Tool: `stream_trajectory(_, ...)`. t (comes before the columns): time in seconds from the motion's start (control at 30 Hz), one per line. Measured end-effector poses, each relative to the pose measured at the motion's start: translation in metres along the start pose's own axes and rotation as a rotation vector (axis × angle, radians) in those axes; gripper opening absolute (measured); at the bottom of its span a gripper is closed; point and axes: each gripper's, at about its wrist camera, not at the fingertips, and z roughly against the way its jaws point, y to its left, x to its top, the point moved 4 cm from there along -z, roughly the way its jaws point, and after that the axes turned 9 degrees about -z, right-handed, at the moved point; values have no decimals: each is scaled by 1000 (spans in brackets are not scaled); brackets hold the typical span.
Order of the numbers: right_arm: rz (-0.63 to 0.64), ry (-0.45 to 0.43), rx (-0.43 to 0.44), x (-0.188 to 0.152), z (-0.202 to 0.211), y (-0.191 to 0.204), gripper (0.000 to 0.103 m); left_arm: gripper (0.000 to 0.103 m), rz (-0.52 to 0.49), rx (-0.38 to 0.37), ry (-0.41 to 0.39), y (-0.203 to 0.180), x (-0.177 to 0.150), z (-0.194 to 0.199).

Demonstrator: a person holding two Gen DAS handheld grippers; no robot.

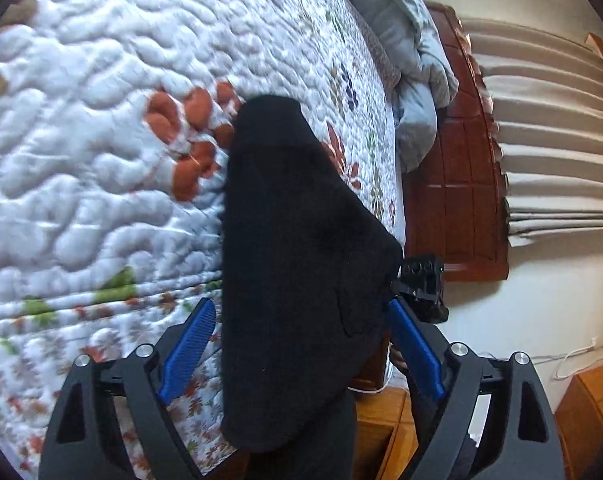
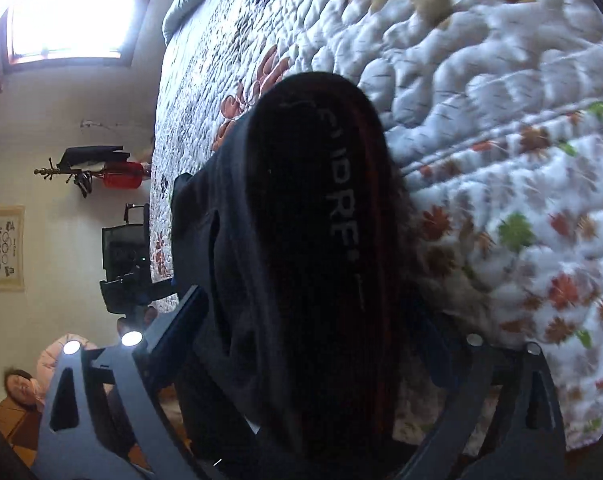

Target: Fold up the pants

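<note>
Black pants (image 1: 297,264) hang in a bunched fold between the blue pads of my left gripper (image 1: 301,344), in front of the quilted bed. The jaws stand wide apart on either side of the cloth, and where the pads meet it is hidden. In the right wrist view the same pants (image 2: 313,240), with grey lettering and a red stripe, fill the gap of my right gripper (image 2: 313,344). Its fingers are mostly covered by the cloth, so the grip is hidden. The right gripper (image 1: 421,288) also shows in the left wrist view, beside the pants.
A white quilt with leaf and flower prints (image 1: 101,140) covers the bed. A grey-blue duvet (image 1: 413,80) lies by the wooden headboard (image 1: 461,184). Curtains (image 1: 557,140) hang beyond. A coat stand (image 2: 89,168) and a seated person (image 2: 21,384) are at the room's side.
</note>
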Motion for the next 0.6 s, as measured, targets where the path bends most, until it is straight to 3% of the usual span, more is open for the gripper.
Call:
stream_trajectory(0.17, 24, 5, 8, -1, 0, 8, 100, 88, -7, 15, 51, 1, -4, -21)
stream_trajectory(0.37, 46, -7, 8, -4, -4, 17, 100, 86, -15, 41, 56, -1, -5, -34)
stream_trajectory(0.47, 87, -13, -33, -9, -11, 26, 98, 67, -47, 101, 66, -4, -5, -36)
stream_trajectory(0.53, 118, -22, -78, -9, -15, 32, 84, 53, -58, 155, 66, -2, -6, -36)
stream_trajectory(0.6, 111, -33, -96, -11, -12, 29, 59, 44, -46, 167, 52, 1, -7, -31)
